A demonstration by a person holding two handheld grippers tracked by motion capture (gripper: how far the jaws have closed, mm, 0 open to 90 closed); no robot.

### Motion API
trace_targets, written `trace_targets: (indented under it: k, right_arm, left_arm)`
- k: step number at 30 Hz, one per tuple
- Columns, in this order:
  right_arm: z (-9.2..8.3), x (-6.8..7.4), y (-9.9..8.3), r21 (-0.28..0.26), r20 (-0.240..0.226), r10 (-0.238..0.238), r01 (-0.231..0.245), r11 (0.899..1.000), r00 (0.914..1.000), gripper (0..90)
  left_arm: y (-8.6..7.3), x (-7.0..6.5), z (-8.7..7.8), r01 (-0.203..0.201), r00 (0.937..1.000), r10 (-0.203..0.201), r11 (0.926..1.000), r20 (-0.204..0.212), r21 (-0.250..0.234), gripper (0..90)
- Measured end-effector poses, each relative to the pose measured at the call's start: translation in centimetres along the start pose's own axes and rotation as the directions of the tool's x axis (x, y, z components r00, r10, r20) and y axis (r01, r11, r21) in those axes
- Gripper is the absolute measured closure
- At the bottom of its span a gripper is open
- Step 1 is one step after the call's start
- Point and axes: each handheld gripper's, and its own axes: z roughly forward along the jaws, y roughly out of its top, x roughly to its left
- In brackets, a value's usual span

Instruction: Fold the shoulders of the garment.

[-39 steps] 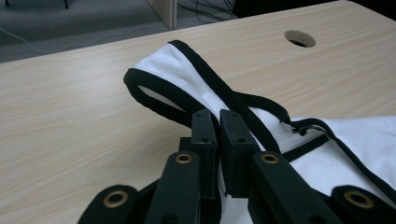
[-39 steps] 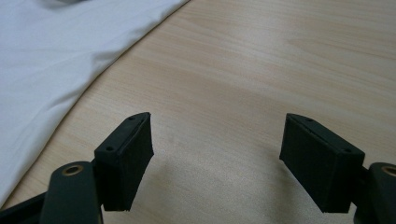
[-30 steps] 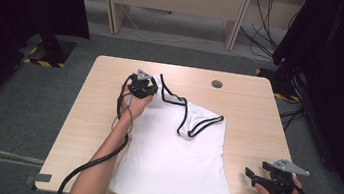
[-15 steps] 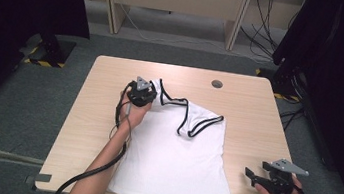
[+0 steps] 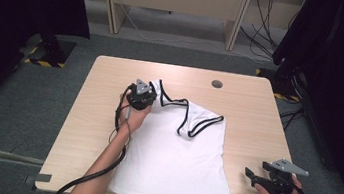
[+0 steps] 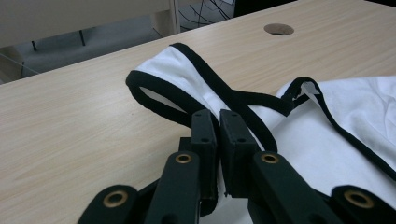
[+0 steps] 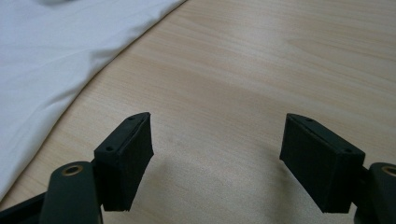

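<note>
A white tank top (image 5: 177, 153) with black trim lies flat on the wooden table (image 5: 253, 118), hem toward the near edge. My left gripper (image 5: 151, 98) sits at the top's far left shoulder. In the left gripper view its jaws (image 6: 218, 122) are shut on the black-edged strap (image 6: 159, 79), which loops out beyond them. My right gripper (image 5: 255, 169) rests at the table's near right corner, to the right of the hem. Its jaws (image 7: 217, 149) stand open over bare wood, with the tank top's edge (image 7: 56, 51) off to the upper left.
A round cable hole (image 5: 217, 84) sits in the table's far middle, also seen in the left gripper view (image 6: 279, 29). Dark curtains flank both sides. Behind the table is a pale desk frame (image 5: 172, 1) with cables on the floor.
My left gripper has drawn the strap a little toward the near side and to the right, bunching the shoulder inward. The right gripper has stayed put.
</note>
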Motion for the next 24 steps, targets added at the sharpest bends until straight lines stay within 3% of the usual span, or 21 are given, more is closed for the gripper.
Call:
trace_targets:
  k: [14, 24]
  right_arm:
    - [0.0, 0.1, 0.0, 0.003, 0.004, -0.004, 0.004, 1.0, 1.0, 25.2]
    - [0.0, 0.1, 0.0, 0.003, 0.004, -0.006, 0.006, 1.0, 1.0, 25.2]
  left_arm:
    - [-1.1, -1.1, -0.7, -0.04, 0.9992, 0.04, 0.9992, 0.002, -0.006, 83.8]
    - [-2.1, -1.4, -1.0, -0.048, 0.9988, 0.047, 0.9984, 0.015, 0.032, 82.4]
